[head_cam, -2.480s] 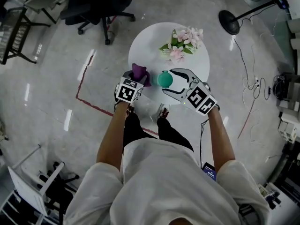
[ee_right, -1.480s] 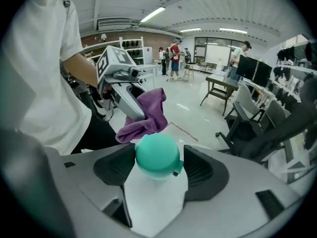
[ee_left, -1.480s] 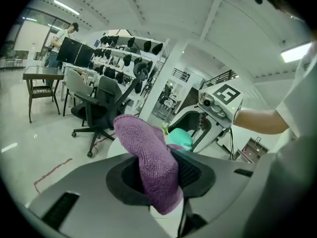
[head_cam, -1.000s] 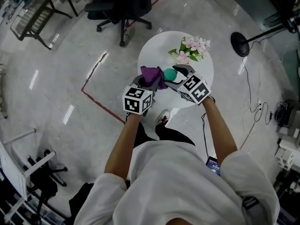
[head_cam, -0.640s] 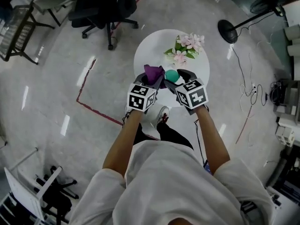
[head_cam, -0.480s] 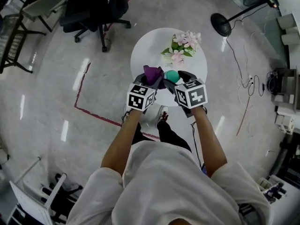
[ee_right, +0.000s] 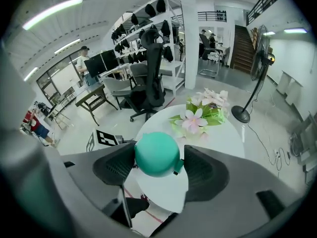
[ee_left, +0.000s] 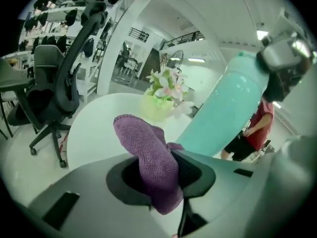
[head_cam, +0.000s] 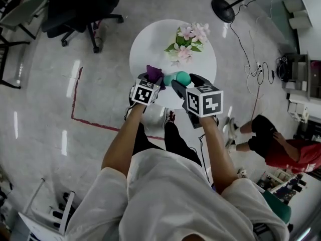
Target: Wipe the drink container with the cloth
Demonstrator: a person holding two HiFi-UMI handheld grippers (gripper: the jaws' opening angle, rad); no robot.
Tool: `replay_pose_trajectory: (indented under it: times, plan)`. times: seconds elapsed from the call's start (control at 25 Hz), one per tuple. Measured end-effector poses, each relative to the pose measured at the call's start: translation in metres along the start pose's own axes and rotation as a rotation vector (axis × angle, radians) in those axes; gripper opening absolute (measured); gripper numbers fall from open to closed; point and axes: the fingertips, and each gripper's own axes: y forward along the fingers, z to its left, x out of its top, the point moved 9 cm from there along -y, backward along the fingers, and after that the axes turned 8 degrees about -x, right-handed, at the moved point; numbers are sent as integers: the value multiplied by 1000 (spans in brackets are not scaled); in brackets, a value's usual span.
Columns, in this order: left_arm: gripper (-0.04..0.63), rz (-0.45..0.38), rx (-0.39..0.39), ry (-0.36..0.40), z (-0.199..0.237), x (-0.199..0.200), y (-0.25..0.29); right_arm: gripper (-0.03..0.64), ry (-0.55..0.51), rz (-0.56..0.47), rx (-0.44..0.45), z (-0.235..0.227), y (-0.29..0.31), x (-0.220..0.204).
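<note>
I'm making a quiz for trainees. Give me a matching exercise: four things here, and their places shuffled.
1. purple terry cloth
2. teal plastic drink bottle
3. pink-and-white flower bunch
4. black office chair

A. on the round white table
B. clamped in the left tongs
C. on the floor
D. clamped in the right tongs

Pairs: 1-B, 2-D, 3-A, 4-C

drink container [head_cam: 176,78]: most of its length behind right claw [head_cam: 186,82] (head view) | cloth [ee_left: 148,157]: lower end sunk inside left claw [ee_left: 159,171] | bench [head_cam: 150,44]: near rim under both claws
</note>
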Motion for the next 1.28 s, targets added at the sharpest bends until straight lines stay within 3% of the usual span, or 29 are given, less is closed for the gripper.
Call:
replay_pose_trajectory:
  times: [0.08,0.2,0.4,0.6,0.8,0.92,1.08,1.28]
  plan:
    - [133,35,11,13,5,-6,6,324,27,5,-22,2,0,1]
    - [133,19,19,7,7,-7,5,328,20,-4,-26,2,1,1]
    - [133,-40,118,-50,5,-7,-22,351,-102,-72,142,-10,-11,-1]
    - [133,-159,250,-146,-40,1,-61,365,-422,-145,383,-48,-42,1]
    - [133,-300,377,-224,-83,0,-98,367,-963,-246,699,-64,-48,21]
    - [133,-408,410,-275,-112,5,-109,367,-1195,-267,805,-68,-42,32]
    - [133,-553,427,-325,-146,16,-118,367,-1384,-248,881,-58,-20,43]
    - [133,-669,375,-365,-180,34,-107,350,-1450,-81,1025,-39,7,40]
